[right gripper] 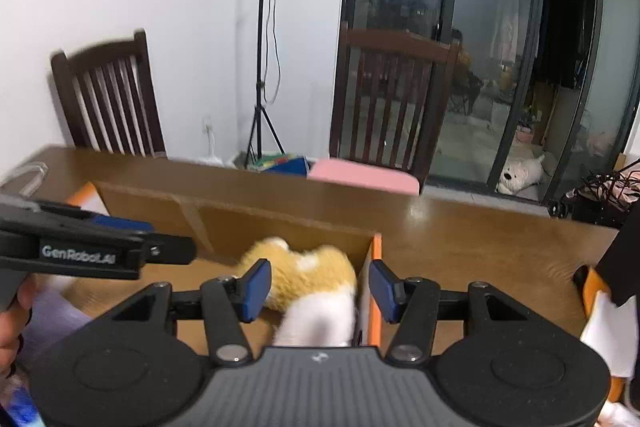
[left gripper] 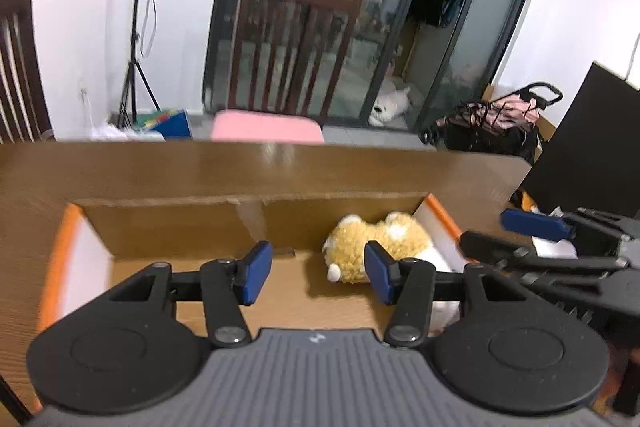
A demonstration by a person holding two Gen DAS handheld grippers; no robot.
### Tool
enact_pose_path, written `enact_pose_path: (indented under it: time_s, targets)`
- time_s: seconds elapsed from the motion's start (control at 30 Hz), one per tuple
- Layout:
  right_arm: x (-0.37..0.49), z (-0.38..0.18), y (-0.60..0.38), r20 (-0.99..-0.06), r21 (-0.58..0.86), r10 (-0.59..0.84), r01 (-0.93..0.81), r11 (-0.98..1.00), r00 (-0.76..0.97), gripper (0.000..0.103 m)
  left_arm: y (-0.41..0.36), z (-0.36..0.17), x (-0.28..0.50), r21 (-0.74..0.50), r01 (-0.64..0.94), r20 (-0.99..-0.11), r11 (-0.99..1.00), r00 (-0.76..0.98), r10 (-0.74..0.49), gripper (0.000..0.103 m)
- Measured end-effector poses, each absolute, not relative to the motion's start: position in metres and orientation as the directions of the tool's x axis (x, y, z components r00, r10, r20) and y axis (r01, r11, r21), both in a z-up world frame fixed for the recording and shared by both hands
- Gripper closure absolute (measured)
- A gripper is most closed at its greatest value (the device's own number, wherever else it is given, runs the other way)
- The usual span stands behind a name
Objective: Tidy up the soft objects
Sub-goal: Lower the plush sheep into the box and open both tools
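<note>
A yellow-and-white plush toy lies inside the open cardboard box on the wooden tabletop, tucked into the box's far right corner against the orange-edged right flap. So one soft object at least looks stowed. Whether more soft things wait to be packed is hard to judge: the right wrist view shows something pale lilac at the box's left side, too blurred to name, and most of the box floor on the left is bare cardboard.

The left hand-held gripper hangs above the box's near edge with its blue pads apart and nothing between them; the toy sits beyond its right finger, not gripped. The right hand-held gripper also has its pads apart. It hovers over the box's right wall, the toy's white belly showing in the gap below, with neither pad pressing on it. Each gripper shows at the side of the other's view, close together over the box.

Beyond the tabletop's far edge stand two dark wooden chairs, one with a pink cushion, a light stand and glass sliding doors. A white plush dog lies on the floor behind the glass, well apart. A black panel rises at the tabletop's right end. The upright box walls and flaps are the chief obstacles for any reach inward.
</note>
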State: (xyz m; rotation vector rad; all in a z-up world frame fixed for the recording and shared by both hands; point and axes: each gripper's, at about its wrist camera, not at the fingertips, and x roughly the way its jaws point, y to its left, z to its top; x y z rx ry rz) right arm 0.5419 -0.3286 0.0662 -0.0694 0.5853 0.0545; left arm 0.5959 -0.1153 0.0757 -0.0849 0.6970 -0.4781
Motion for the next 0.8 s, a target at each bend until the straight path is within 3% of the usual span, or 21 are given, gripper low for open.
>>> enact_pose_path:
  time_s: [0.13, 0.2, 0.33, 0.43, 0.63, 0.8]
  targets:
    - [0.503, 0.110, -0.330, -0.501, -0.065, 0.033, -0.076, 0.995, 0.865, 0.046, -0.089, 0.123, 0.552, -0.185, 0.394, -0.544, 0.900, 0.722, -0.428, 0.045]
    - [0.476, 0.131, -0.331, -0.475, -0.074, 0.038, -0.082, 0.994, 0.879, 0.042, -0.075, 0.143, 0.523, -0.156, 0.399, -0.515, 0.904, 0.748, -0.419, 0.037]
    - [0.413, 0.163, -0.335, -0.430, -0.088, 0.053, -0.101, 0.991, 0.901, 0.037, -0.048, 0.174, 0.458, -0.102, 0.384, -0.466, 0.918, 0.796, -0.385, 0.034]
    - [0.365, 0.179, -0.337, -0.403, -0.097, 0.066, -0.115, 0.989, 0.913, 0.034, -0.028, 0.187, 0.403, -0.082, 0.404, -0.410, 0.911, 0.819, -0.400, 0.024]
    - [0.276, 0.183, -0.332, -0.351, -0.094, 0.104, -0.145, 0.985, 0.931, 0.030, 0.003, 0.187, 0.304, -0.098, 0.393, -0.330, 0.914, 0.854, -0.402, 0.011]
    - [0.209, 0.168, -0.326, -0.296, -0.060, 0.168, -0.194, 0.979, 0.940, 0.022, 0.016, 0.166, 0.221, -0.034, 0.367, -0.235, 0.930, 0.901, -0.364, 0.003]
